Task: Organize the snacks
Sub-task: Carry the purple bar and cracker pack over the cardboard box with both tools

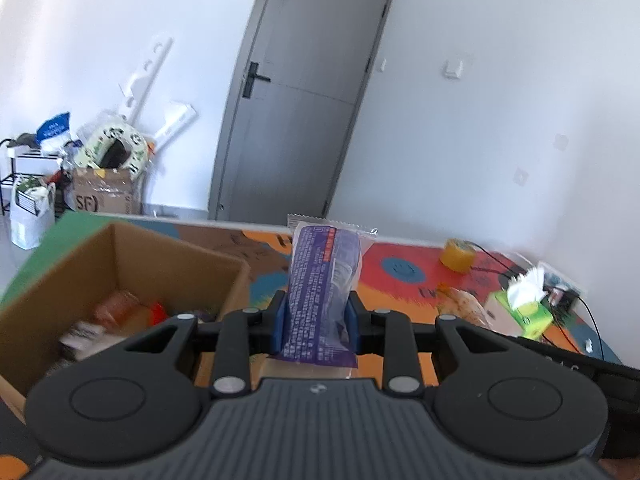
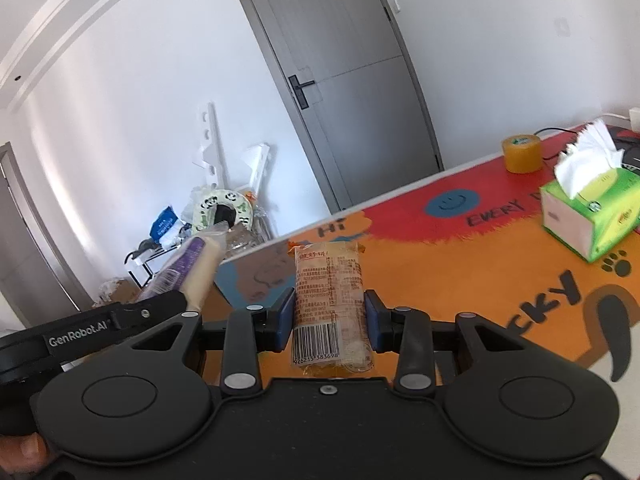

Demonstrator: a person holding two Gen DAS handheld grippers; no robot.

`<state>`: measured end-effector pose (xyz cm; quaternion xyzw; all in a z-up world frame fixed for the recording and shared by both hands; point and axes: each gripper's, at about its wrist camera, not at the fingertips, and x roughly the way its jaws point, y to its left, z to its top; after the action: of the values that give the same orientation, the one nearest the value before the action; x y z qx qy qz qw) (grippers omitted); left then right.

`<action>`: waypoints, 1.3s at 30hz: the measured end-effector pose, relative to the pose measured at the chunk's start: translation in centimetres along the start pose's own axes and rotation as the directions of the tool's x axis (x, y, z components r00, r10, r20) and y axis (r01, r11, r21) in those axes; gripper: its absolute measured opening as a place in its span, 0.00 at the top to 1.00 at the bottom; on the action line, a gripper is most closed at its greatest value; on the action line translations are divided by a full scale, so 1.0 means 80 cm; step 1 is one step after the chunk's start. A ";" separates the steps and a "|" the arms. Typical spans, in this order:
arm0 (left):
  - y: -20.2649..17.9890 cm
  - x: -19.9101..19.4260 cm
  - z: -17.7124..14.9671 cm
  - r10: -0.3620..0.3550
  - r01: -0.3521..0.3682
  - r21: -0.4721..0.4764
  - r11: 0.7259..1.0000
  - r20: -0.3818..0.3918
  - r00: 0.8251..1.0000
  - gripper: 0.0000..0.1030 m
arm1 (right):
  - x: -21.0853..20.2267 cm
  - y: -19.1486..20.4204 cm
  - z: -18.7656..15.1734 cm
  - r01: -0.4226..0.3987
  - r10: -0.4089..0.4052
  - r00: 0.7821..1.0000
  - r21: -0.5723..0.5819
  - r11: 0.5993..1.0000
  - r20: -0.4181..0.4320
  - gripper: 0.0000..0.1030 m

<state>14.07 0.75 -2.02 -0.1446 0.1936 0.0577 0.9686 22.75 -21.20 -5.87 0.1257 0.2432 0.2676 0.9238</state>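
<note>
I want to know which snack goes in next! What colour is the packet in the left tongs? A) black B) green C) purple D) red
C: the left tongs pinch a purple snack packet between their blue pads, next to the cardboard box.

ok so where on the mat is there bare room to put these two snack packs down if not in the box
Bare mat lies open between the right gripper and the tissue box, and more around the blue smiley up to the tape roll. The cardboard box already holds snacks. It is crowded by the cables behind the tissue box.
</note>
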 end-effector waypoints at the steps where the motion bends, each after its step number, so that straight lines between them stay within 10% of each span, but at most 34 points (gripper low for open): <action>1: 0.005 -0.003 0.004 0.004 -0.004 -0.006 1.000 0.005 1.000 0.72 | 0.001 0.004 0.002 -0.009 0.009 1.000 0.001 1.000 0.003 0.64; 39: 0.184 -0.010 0.026 0.165 -0.167 -0.098 0.981 -0.031 0.986 0.68 | 0.095 0.148 -0.006 -0.260 0.251 0.960 -0.061 0.964 -0.125 0.64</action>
<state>11.61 15.33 -3.67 -0.1768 0.2130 0.1462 0.9497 22.99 -7.14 -4.90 0.1045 0.2679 0.4008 0.8699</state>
